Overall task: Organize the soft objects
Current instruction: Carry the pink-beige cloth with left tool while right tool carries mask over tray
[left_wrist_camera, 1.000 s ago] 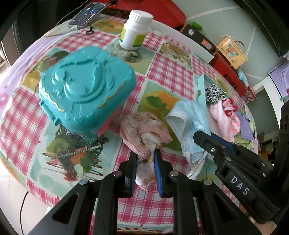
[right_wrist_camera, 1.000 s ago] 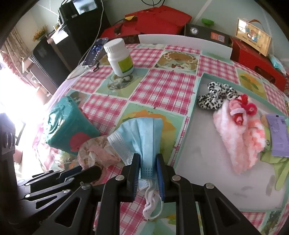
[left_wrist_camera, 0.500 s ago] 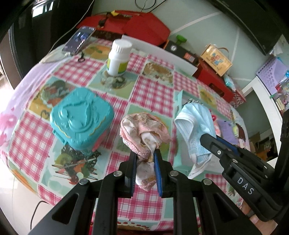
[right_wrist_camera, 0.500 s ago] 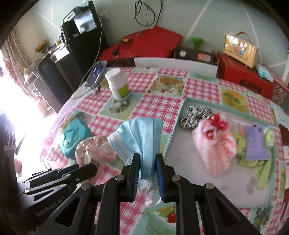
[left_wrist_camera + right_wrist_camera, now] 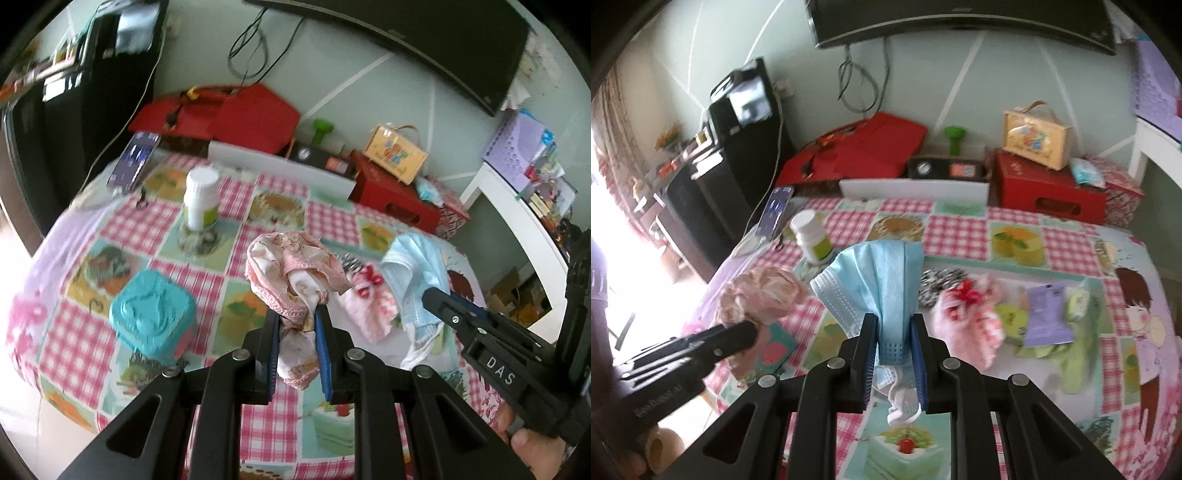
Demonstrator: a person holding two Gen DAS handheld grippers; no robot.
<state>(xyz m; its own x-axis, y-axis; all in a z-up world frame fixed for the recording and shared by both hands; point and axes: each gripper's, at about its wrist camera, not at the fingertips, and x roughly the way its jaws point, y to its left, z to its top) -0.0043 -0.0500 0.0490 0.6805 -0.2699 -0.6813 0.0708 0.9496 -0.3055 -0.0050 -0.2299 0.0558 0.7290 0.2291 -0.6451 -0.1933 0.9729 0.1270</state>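
My left gripper (image 5: 296, 314) is shut on a crumpled pink and white cloth (image 5: 291, 266), held in the air above the checked tablecloth. My right gripper (image 5: 894, 320) is shut on a folded blue face mask (image 5: 879, 273), whose white ear loops (image 5: 901, 402) dangle below the jaws. In the left wrist view the mask (image 5: 413, 273) and the right gripper (image 5: 461, 317) show at the right. In the right wrist view the pink cloth (image 5: 757, 295) and the left gripper (image 5: 701, 343) show at the left. Both items hang clear of the table.
A light tray (image 5: 1027, 373) on the table's right side holds a pink fluffy item (image 5: 964, 321), a leopard-print scrunchie (image 5: 938, 284), a purple packet (image 5: 1047, 314) and green cloth (image 5: 1075, 354). A teal box (image 5: 151, 314) and a white bottle (image 5: 201, 203) stand on the left half. A phone (image 5: 135, 162) lies far left.
Both grippers have risen, lifting the pink cloth and the blue mask off the table. The table looks smaller and more of the room's back wall has come into view.
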